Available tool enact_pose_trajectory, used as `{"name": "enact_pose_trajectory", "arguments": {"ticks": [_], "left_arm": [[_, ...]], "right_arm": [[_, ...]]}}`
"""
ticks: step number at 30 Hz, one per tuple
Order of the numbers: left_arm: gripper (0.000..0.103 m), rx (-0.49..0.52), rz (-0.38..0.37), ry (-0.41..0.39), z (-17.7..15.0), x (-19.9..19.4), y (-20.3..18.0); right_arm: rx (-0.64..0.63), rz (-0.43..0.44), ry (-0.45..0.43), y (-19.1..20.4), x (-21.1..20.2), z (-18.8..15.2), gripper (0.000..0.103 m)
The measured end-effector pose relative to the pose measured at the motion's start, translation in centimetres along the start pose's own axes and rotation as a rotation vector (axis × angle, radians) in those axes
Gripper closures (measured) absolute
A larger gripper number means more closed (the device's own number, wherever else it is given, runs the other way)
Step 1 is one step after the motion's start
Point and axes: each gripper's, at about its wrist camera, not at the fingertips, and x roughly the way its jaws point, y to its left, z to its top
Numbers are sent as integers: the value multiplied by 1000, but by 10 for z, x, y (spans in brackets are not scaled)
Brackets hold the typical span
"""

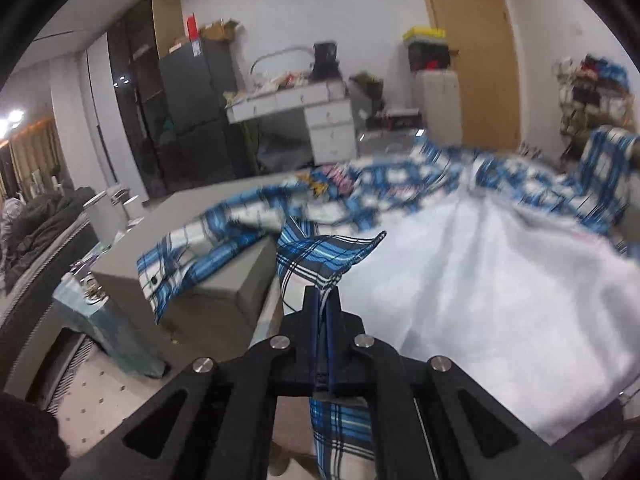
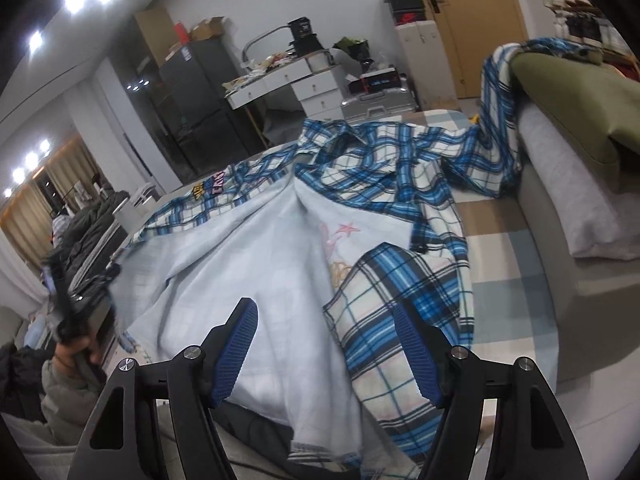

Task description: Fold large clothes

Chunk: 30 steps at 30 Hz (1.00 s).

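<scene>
A large blue-and-white plaid shirt (image 2: 384,160) lies spread on the bed, opened so its pale lining (image 2: 240,264) faces up. One sleeve (image 2: 496,92) drapes over the headboard at the right. In the left wrist view the shirt (image 1: 400,188) looks blurred, with its white lining (image 1: 480,280) in front. My left gripper (image 1: 322,300) is shut on a plaid edge of the shirt (image 1: 320,256) and holds it lifted. My right gripper (image 2: 326,328) is open and empty, just above the shirt's near hem (image 2: 400,320). The left gripper also shows at the left edge of the right wrist view (image 2: 80,304).
The bed has a checked cover (image 2: 500,232) and a grey padded headboard (image 2: 560,184) with an olive cushion (image 2: 580,100). A grey bench (image 1: 224,276) stands at the bed's side. A white desk (image 1: 292,108), a dark fridge (image 1: 192,92) and a wooden door (image 2: 472,20) stand beyond.
</scene>
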Motion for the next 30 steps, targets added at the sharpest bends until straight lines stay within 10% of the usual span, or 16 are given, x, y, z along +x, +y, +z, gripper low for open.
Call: {"name": "enact_pose_trajectory", "arguments": {"ticks": [6, 11, 17, 23, 30], "left_arm": [[103, 15, -413, -143, 28, -68, -42], [103, 216, -802, 43, -2, -57, -138], [102, 265, -794, 311, -59, -11, -167], [40, 104, -770, 167, -42, -31, -125], [38, -8, -714, 88, -25, -18, -113]], "right_arm": [[65, -20, 7, -12, 4, 2, 32], [84, -49, 9, -17, 5, 2, 32], [75, -145, 27, -36, 1, 0, 32], [-87, -136, 113, -22, 4, -14, 32], [-178, -259, 63, 8, 31, -11, 36]]}}
